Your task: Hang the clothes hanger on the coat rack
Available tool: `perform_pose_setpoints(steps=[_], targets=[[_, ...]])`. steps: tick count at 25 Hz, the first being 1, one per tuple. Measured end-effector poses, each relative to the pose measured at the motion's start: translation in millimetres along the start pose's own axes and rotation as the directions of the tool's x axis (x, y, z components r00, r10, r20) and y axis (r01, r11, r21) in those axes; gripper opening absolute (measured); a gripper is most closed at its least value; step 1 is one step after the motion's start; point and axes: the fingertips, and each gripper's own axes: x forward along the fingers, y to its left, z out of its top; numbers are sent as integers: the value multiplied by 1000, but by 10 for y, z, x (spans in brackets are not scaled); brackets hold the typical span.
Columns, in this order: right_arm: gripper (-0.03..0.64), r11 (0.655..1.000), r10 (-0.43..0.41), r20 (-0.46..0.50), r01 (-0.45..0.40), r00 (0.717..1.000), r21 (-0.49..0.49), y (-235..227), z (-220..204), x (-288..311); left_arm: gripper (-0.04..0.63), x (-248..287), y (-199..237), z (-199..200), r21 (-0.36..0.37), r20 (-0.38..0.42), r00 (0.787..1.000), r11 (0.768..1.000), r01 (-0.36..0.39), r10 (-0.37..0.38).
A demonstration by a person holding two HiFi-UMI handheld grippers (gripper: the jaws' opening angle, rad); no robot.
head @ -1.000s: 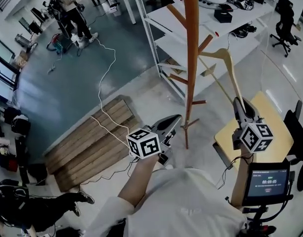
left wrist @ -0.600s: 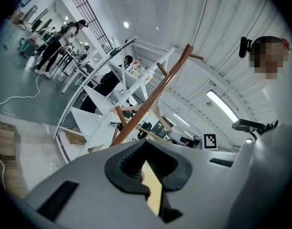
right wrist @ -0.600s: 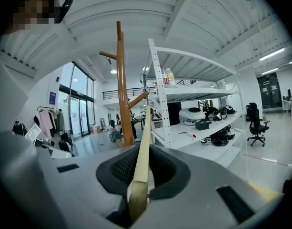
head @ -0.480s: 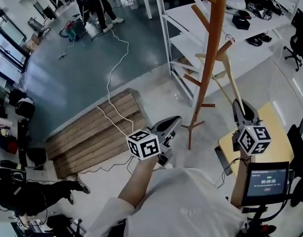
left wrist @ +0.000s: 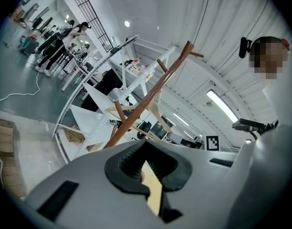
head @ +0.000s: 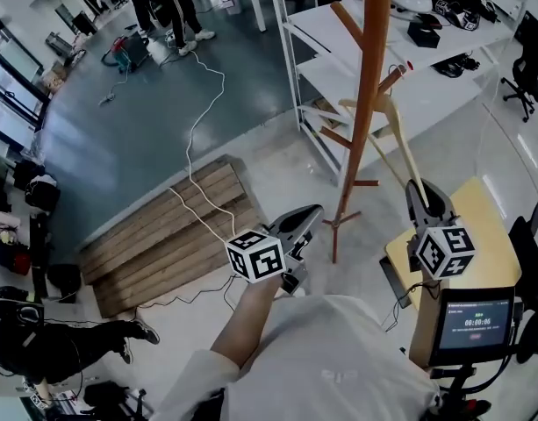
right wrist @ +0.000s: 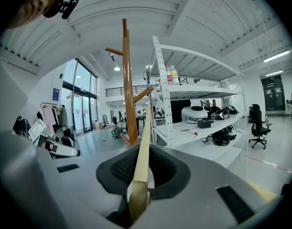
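Holding the wooden hanger (head: 398, 143) by one shoulder end in the right gripper (head: 424, 202), jaws clamped flat on the wood. Reaching up toward 11 o'clock, with the hanger's head right against the coat rack (head: 370, 77), just below the short peg (head: 393, 77) jutting toward 2 o'clock off the pole; cannot tell whether hooked yet. Keeping the left gripper (head: 309, 217) idle out at 9 o'clock of the right one, jaws all but together on nothing. Risky from here: with so long a lever beyond the pads, may well swivel in the grip and miss the peg; may knock the slim pole and set it rocking; on letting go before seating the hook, straight down to the floor.
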Motion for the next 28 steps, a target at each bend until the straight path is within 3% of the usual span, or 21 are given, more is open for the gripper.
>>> perform_pose_setpoints(steps=[14,28], targets=[[63,999,44,-29,-45,999,-10,183,-133,26,6,-73,11,-68,-21,14,1000,1000,-22,22],[63,997,14,-34,-17,999,-76,231,-198,39,6,-192,32,-139,-46,27,998,998,-51,52]])
